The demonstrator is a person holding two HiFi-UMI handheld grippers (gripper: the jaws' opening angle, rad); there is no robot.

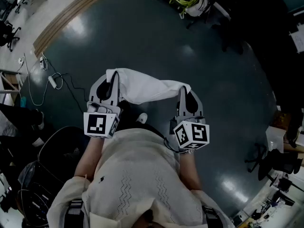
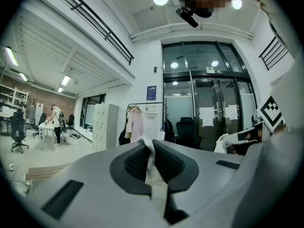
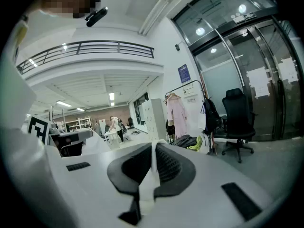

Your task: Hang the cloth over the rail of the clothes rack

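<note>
"Any writing you can read from here?"

"None. There's a blue sign [image 2: 151, 92] on the wall just above the clothes rack [image 2: 148, 104], but its print is too small; the cube [image 1: 99, 124] on each gripper carries only black square markers."

"What does one view give that another doesn't?"

"The head view shows the white cloth [image 1: 142, 90] spanning both grippers over the dark floor [image 1: 142, 42], and no rack. The gripper views show the rack across the room; a pink garment [image 3: 176, 114] hangs on it, and a black office chair [image 3: 236, 122] stands to the rack's right."

"And the fingers?"

"The left gripper [image 2: 151, 148] is clenched on one end of the cloth, white fabric pinched between its ribbed pads; the right gripper [image 3: 153, 151] clamps the other end the same way. The cloth is well apart from the rack."
</note>
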